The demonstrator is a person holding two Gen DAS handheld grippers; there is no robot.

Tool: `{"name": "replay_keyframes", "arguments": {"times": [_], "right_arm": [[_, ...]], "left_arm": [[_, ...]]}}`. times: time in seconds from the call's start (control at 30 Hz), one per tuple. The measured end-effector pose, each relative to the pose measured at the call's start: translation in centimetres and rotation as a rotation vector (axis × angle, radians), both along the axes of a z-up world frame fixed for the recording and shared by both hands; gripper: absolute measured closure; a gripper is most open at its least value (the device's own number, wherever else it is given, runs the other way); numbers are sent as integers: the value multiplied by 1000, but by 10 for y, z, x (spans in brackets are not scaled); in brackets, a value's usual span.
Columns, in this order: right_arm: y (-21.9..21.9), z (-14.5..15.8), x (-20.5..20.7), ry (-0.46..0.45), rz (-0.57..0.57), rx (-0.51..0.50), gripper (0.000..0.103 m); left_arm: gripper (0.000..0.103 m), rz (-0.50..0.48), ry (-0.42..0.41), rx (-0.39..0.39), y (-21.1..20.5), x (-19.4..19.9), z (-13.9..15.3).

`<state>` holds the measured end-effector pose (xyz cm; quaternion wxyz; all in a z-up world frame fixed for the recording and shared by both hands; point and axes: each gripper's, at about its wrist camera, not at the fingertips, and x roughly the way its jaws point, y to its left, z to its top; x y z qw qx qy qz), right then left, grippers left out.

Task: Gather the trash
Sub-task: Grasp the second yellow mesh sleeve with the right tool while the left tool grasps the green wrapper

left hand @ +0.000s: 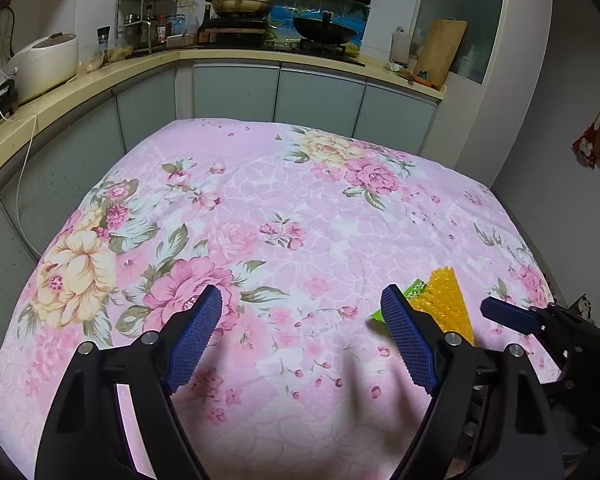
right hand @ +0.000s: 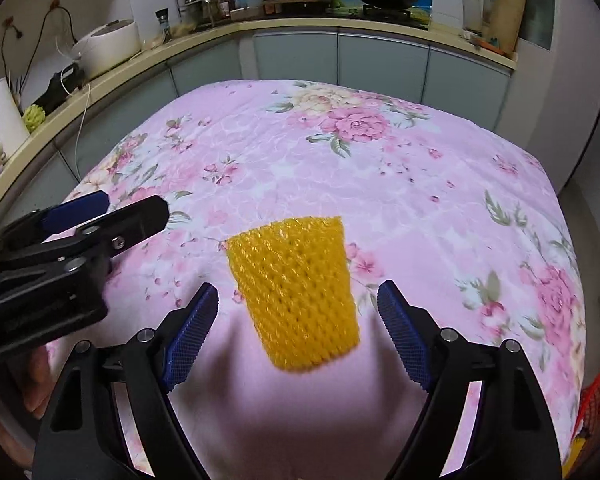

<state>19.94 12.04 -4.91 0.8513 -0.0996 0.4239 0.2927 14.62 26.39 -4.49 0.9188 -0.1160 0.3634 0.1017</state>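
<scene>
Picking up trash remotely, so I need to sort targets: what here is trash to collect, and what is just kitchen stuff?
Job:
yellow foam net
green scrap beside it

Just lying about:
rice cooker
wok
cutting board

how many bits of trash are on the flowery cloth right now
2. A yellow foam net lies between the right gripper's open fingers. A green scrap pokes out beside it, behind the left gripper's finger. More may be hidden.
</scene>
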Motion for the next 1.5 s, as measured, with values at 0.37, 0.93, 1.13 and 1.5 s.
{"name": "replay_keyframes", "arguments": {"times": [0.37, 0.93, 1.13, 1.5], "right_arm": [[-4, -15, 14, 48, 1, 26, 52], [-60, 7, 0, 5, -94, 83, 67], [-95, 10, 0, 8, -170, 99, 67], [-140, 4, 0, 35, -269, 133, 67]], "left_arm": [[24, 11, 18, -17, 3, 1, -5], [24, -85, 52, -27, -21, 14, -9], [24, -211, 103, 14, -51, 42, -19], [31, -370, 130, 61, -92, 76, -34]]}}
